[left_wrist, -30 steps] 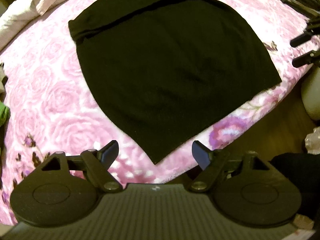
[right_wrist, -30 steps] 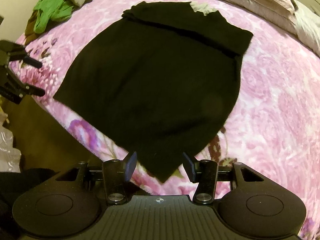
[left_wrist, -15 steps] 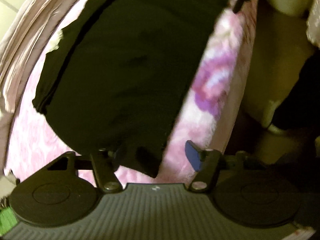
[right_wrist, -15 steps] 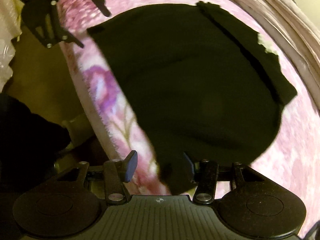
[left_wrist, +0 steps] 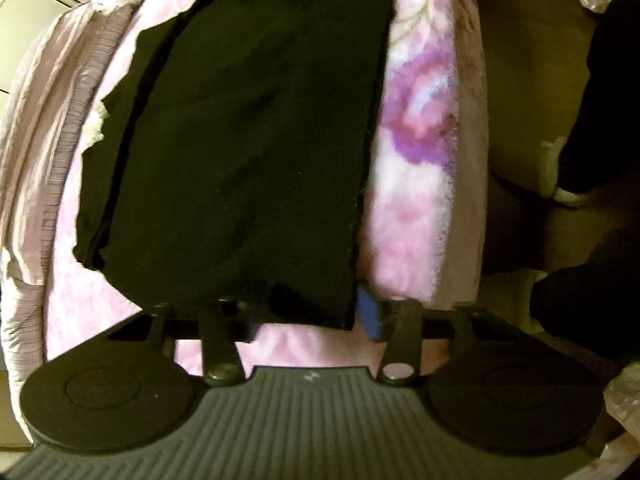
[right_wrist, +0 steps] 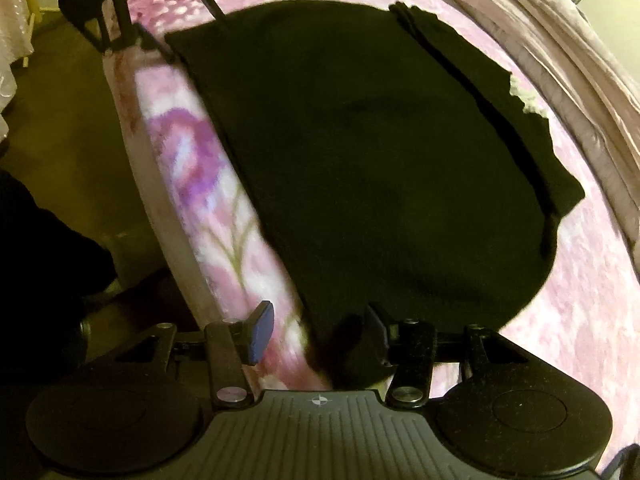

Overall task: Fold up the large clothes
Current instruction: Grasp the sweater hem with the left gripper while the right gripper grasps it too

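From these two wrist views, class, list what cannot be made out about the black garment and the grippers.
- Left wrist view: the left gripper's left fingertip is covered by the black garment's near corner, so grip is unclear.
- Right wrist view: the right gripper's right finger sits dark against the cloth's corner; contact is unclear.
- Both views: garment type unreadable; it is folded, uniformly dark.

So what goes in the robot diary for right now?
step: reach hem corners | left gripper: open, around corner | right gripper: open, around corner | black knit garment: flat on pink floral blanket

Pink floral blanket (left_wrist: 416,184) covers bed; black garment (left_wrist: 248,140) spread flat.
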A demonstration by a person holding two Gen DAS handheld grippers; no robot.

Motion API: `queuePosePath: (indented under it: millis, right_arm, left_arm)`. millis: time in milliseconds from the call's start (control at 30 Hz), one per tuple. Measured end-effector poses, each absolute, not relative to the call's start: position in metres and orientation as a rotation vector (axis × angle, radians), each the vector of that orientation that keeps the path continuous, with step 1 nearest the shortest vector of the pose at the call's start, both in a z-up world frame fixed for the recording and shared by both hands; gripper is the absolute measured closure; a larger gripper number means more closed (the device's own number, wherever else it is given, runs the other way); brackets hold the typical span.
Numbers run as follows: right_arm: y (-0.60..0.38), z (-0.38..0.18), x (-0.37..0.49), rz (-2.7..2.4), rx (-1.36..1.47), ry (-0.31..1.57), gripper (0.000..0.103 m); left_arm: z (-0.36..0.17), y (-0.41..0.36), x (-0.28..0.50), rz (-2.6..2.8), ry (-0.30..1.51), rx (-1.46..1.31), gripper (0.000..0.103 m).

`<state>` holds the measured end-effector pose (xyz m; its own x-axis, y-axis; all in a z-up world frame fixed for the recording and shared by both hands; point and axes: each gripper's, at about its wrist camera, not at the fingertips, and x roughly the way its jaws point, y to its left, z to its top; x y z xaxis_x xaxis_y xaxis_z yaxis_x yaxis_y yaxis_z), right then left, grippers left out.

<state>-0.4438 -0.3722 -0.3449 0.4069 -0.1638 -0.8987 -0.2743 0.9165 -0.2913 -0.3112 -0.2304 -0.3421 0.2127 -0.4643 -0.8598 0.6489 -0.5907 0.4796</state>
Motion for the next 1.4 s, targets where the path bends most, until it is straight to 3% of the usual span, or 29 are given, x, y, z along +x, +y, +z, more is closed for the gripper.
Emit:
queuePosePath:
  millis: [133,433,667,700,833,933,1133,1300,1333,1400]
  right_arm:
    - [-0.364,-0.351,-0.448,0.106,-0.527,1.140,0.056]
    - [-0.365,-0.366,-0.458,0.161,-0.726,1.093,0.055]
    - [-0.375,-0.363,-0.465,0.125,-0.745,1.096,0.057]
    - [-0.377,-0.361,-0.466,0.123,-0.739,1.091,0.059]
    - [-0.381,-0.354,-0.464,0.117,-0.733,1.092,0.098]
    - [-0.386,-0.345,-0.464,0.101,-0.696,1.090,0.103]
    - [-0.384,-0.325,-0.475,0.121,-0.645,1.087,0.103]
    - [-0.374,-0.344,-0.481,0.158,-0.663,1.096,0.103]
    - [-0.371,-0.349,-0.481,0.164,-0.686,1.086,0.098]
    - [-0.367,-0.357,-0.482,0.177,-0.719,1.051,0.073]
  left_arm:
    - [-0.336,-0.236,-0.309,-1.535,0.236,1.538,0.095]
    - [-0.294,-0.273,-0.265,-1.441,0.537,1.238,0.097]
    - [-0.278,-0.280,-0.259,-1.449,0.581,1.193,0.097]
    - [-0.277,-0.280,-0.259,-1.455,0.581,1.197,0.097]
    - [-0.276,-0.279,-0.256,-1.461,0.589,1.209,0.097]
    - [-0.276,-0.275,-0.257,-1.465,0.581,1.235,0.097]
    - [-0.290,-0.262,-0.267,-1.482,0.537,1.332,0.097]
    - [-0.307,-0.256,-0.269,-1.480,0.570,1.336,0.097]
    - [-0.309,-0.255,-0.268,-1.478,0.575,1.331,0.097]
    - [-0.311,-0.255,-0.267,-1.476,0.583,1.318,0.097]
